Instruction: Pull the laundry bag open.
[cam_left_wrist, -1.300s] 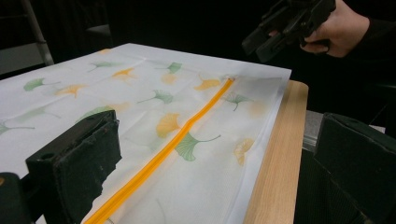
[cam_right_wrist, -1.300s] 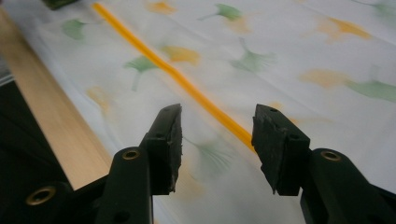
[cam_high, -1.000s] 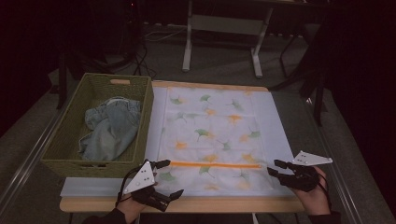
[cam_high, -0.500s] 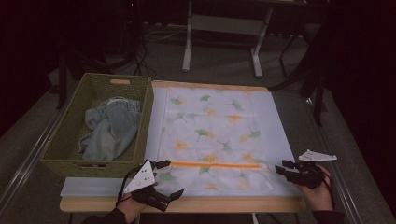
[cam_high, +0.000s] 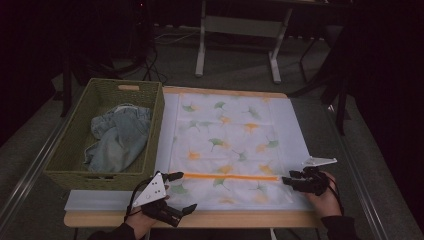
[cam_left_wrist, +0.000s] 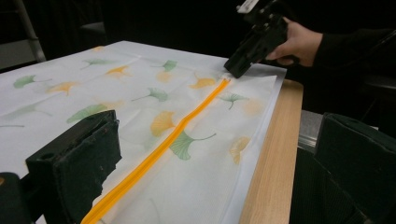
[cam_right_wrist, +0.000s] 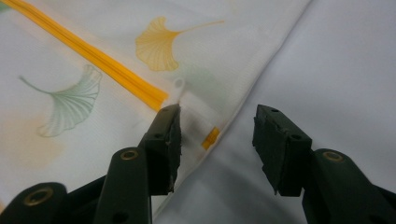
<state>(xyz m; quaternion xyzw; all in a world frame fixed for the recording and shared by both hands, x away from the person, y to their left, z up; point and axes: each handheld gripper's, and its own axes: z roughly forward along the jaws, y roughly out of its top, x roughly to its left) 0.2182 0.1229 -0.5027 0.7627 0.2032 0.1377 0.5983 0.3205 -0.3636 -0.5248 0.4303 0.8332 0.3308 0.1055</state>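
Right hand-held gripper (cam_high: 286, 180) now down at the zipper's right end.
Since a second ago it has dropped onto the laundry bag (cam_high: 230, 145) flat on the table (cam_high: 300, 218); jaws spread, straddling the zipper pull (cam_right_wrist: 179, 85), nothing pinched. Left hand-held gripper (cam_high: 187, 192) spread, unmoved.

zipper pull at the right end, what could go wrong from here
1. The right hand-held gripper is open, with the small zipper pull just past one pad. If it shuts here it may pinch bag fabric instead.
2. The left hand-held gripper stands open over the bag's other end, holding nothing. A tug on the zipper could drag the whole bag.
3. The bag's edge lies near the table edge, so it might slip off.
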